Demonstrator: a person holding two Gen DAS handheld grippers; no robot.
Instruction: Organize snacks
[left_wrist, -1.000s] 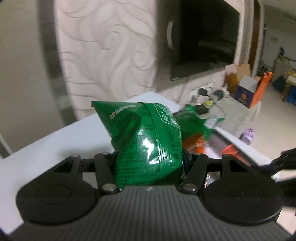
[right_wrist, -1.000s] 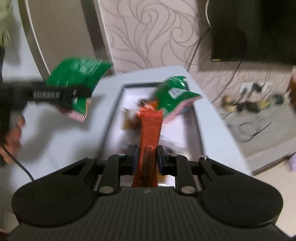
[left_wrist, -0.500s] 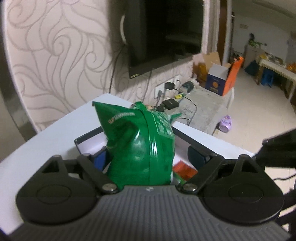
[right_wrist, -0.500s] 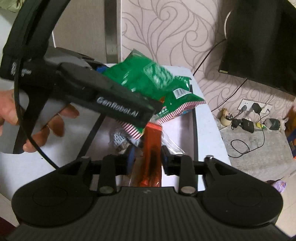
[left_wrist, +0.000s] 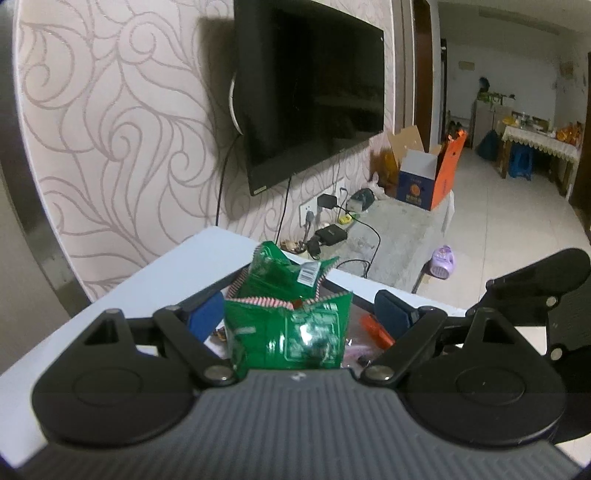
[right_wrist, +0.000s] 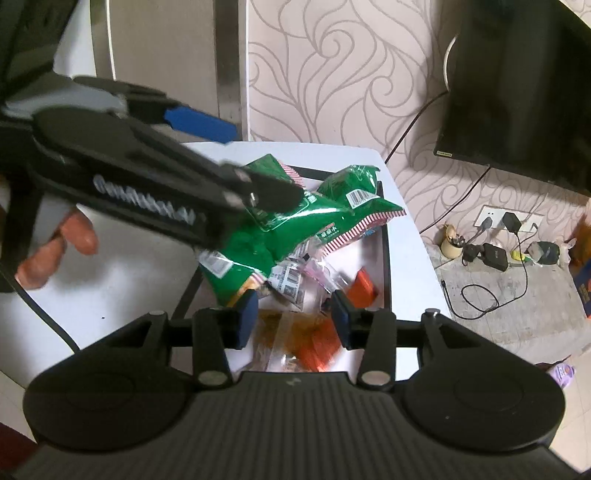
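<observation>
A black-rimmed tray (right_wrist: 386, 236) on the white table (right_wrist: 122, 280) holds green snack bags (right_wrist: 295, 221), clear wrapped sweets and orange packets (right_wrist: 364, 286). My left gripper (left_wrist: 297, 315) is open above the tray; a green bag (left_wrist: 291, 336) lies loose between its spread fingers, on top of another green bag (left_wrist: 280, 275). From the right wrist view the left gripper (right_wrist: 236, 155) hovers over the green bags. My right gripper (right_wrist: 293, 312) is open and empty over the tray's near end, above an orange packet (right_wrist: 317, 349).
A wall-mounted TV (left_wrist: 314, 92) hangs behind the table. Chargers and cables (right_wrist: 491, 254) lie on the floor to the right. A cardboard box (left_wrist: 428, 177) and a purple bottle (left_wrist: 441, 264) stand on the floor beyond.
Both grippers have opened. The left one has let the green bag drop onto the tray pile; the right one has let go of the orange packet into the tray.
</observation>
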